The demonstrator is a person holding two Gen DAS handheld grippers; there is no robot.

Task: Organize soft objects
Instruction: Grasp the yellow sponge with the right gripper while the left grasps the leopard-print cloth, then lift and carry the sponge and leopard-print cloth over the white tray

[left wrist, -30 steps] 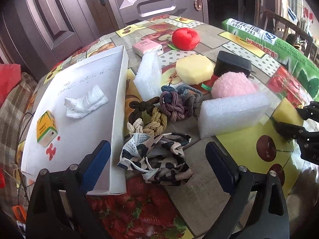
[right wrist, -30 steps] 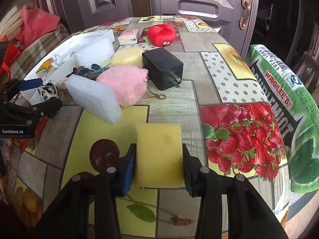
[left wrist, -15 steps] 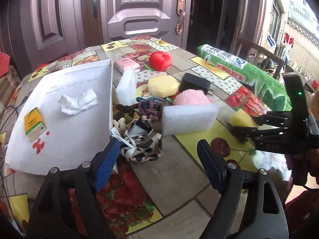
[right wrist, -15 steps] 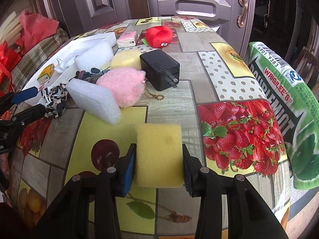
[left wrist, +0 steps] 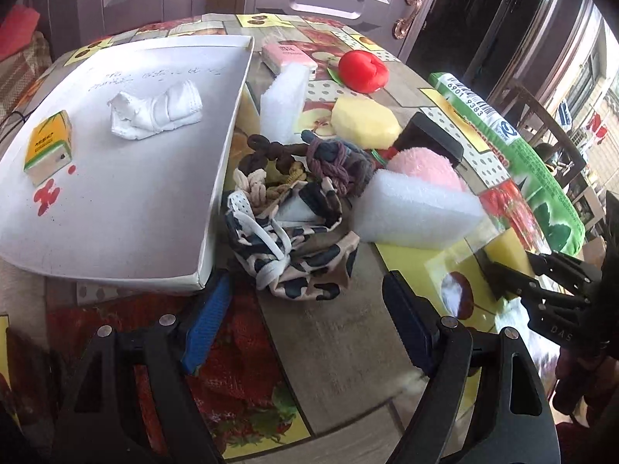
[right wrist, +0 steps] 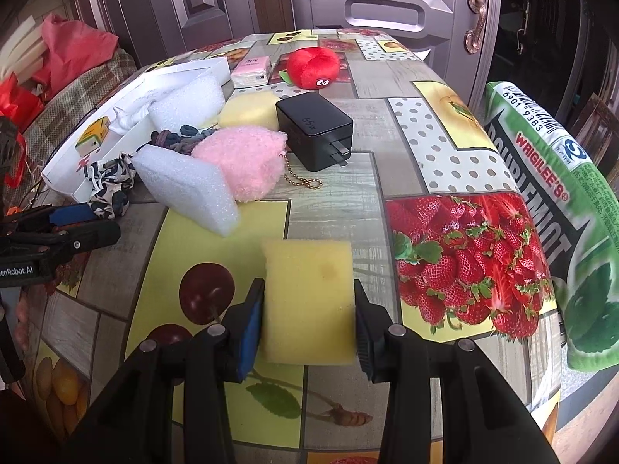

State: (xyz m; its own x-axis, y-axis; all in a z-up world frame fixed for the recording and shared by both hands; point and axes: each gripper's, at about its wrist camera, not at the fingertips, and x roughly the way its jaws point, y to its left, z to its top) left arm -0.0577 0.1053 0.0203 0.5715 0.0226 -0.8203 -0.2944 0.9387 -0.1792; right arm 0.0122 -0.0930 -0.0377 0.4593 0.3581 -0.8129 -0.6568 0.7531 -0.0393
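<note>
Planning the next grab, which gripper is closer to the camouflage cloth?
Left. The left gripper sits open right in front of the camouflage cloth; the right gripper is off to its side, clamping the yellow sponge.

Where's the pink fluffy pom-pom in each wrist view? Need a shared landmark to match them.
Left wrist: pink fluffy pom-pom sits right of centre, upper half, mostly hidden behind the long white foam block.
Right wrist: pom-pom sits left of centre, upper half, fully visible, beside the same foam block.
Shared landmark: black charger, touching or just behind the pom-pom in both views.
</note>
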